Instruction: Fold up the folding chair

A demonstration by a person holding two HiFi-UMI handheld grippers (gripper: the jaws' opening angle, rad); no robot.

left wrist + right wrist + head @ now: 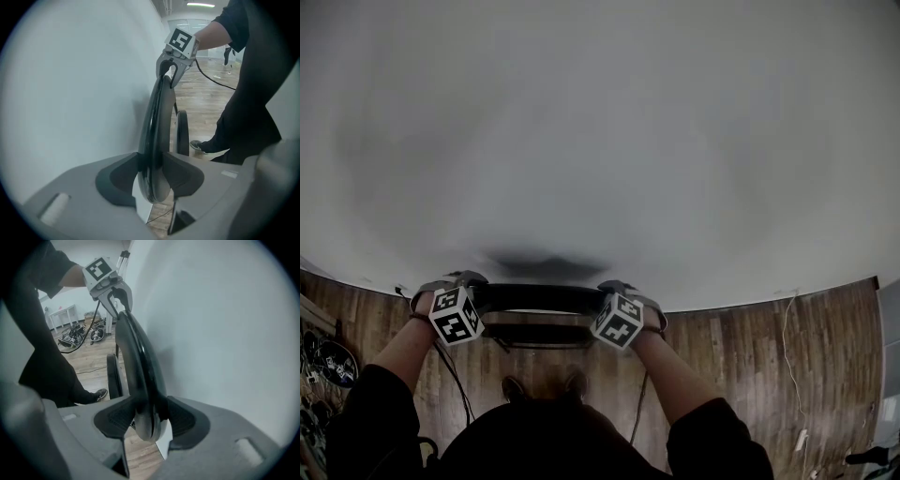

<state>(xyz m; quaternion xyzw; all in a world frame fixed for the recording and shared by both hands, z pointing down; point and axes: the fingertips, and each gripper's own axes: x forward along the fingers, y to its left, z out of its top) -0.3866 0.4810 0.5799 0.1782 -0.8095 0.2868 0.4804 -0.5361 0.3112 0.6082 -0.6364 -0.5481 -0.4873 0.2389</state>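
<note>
The black folding chair stands close against the white wall [600, 141]. Its curved backrest top [539, 298] runs between my two grippers. My left gripper [476, 284] is shut on the backrest's left end, and in the left gripper view the black edge [157, 122] sits between its jaws [151, 180] with both pads on it. My right gripper [614, 289] is shut on the right end; its own view shows the edge [136, 357] pinched the same way [150, 420]. The seat panel [182, 133] hangs nearly parallel behind the backrest.
Wooden floor [750, 356] meets the wall just beyond the chair. The person's shoes [514, 386] stand right behind it. Cables [455, 380] trail across the floor, and dark clutter [328, 361] lies at the far left. A white cord [787, 347] hangs at the right.
</note>
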